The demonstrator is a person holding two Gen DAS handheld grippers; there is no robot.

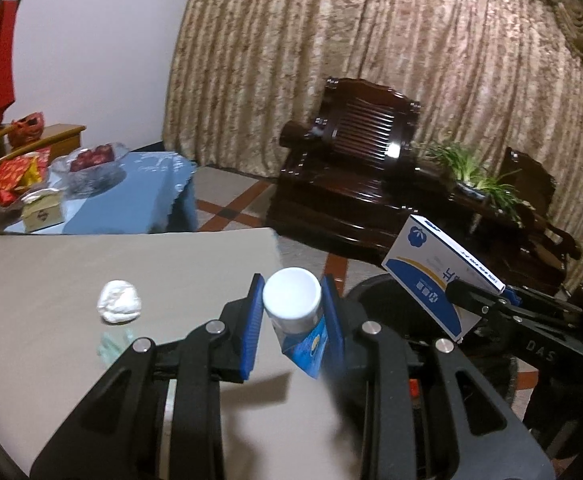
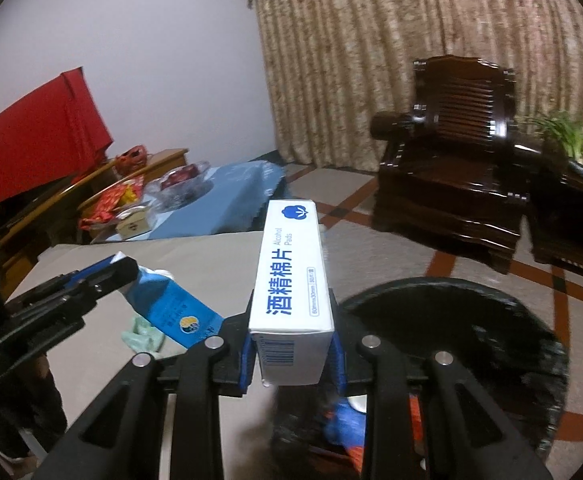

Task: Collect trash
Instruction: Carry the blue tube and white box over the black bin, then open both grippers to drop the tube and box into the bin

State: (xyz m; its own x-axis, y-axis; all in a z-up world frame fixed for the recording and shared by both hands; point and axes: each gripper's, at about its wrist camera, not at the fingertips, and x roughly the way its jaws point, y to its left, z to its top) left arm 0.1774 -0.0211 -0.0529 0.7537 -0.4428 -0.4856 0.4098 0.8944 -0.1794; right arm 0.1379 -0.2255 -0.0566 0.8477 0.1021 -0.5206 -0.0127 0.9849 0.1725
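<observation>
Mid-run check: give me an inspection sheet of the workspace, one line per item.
Surface: grey table, its far right corner beside the bin.
Job's things: blue tube with a white cap and alcohol pads box, both held; crumpled white tissue and pale green scrap lie on the table; black-lined bin on the floor already holds some trash.
Clutter: nothing seen.
Grippers: left gripper shut on the tube; right gripper shut on the box, near the bin.
Cables: nothing seen.
Surroundings: dark wooden armchair, curtain, blue-clothed table, potted plant.
</observation>
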